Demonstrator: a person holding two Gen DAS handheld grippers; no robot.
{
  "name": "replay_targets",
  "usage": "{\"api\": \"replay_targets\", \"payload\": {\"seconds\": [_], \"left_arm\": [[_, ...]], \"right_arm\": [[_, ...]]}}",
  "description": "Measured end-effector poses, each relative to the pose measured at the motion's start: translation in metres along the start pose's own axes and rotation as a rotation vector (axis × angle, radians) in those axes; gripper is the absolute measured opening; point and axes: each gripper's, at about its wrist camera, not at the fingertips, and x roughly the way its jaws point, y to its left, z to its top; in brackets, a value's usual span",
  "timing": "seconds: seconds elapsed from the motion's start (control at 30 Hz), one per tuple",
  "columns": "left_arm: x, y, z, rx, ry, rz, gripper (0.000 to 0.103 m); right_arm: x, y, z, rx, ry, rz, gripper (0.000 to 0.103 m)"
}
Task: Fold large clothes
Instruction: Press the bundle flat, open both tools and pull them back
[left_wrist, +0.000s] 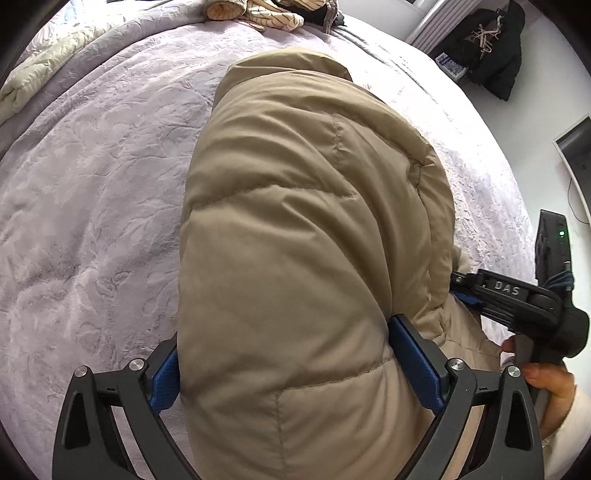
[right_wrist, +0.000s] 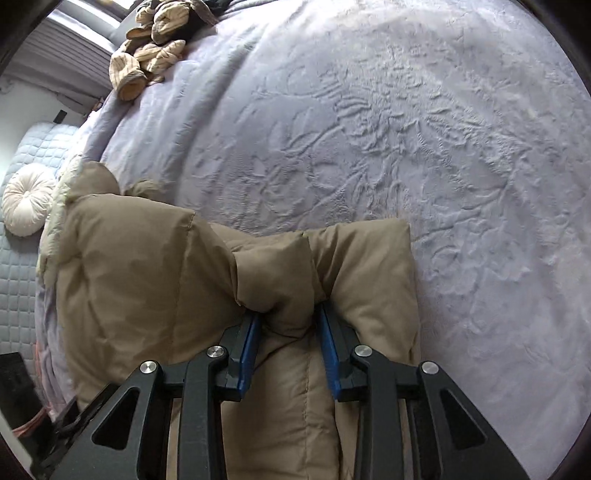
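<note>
A tan puffer jacket lies bundled on the lilac bedspread. My left gripper has its blue-padded fingers wide apart, clamped around a thick roll of the jacket. In the right wrist view the same jacket fills the lower left, and my right gripper pinches a bunched fold of it between its blue pads. The right gripper also shows at the right edge of the left wrist view, against the jacket's side, held by a hand.
A striped beige garment lies at the far end of the bed; it also shows in the right wrist view. A dark coat lies on the floor at the right. A round cream cushion sits on a quilted mattress at the left.
</note>
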Motion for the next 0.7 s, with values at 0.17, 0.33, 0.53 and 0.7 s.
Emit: {"api": "replay_targets", "payload": {"seconds": [0.17, 0.33, 0.53, 0.7], "left_arm": [[-0.001, -0.001, 0.000, 0.002, 0.008, 0.016, 0.099], [-0.014, 0.004, -0.002, 0.007, 0.009, 0.044, 0.099], [-0.049, 0.005, -0.010, 0.063, -0.009, 0.089, 0.099], [-0.089, 0.001, -0.024, 0.104, -0.047, 0.112, 0.100]], "right_arm": [[0.008, -0.010, 0.003, 0.023, 0.006, 0.018, 0.032], [-0.015, -0.007, -0.004, 0.010, 0.001, 0.024, 0.036], [-0.060, 0.012, -0.027, -0.112, -0.018, -0.044, 0.039], [-0.098, 0.018, -0.056, -0.128, -0.029, -0.029, 0.050]]}}
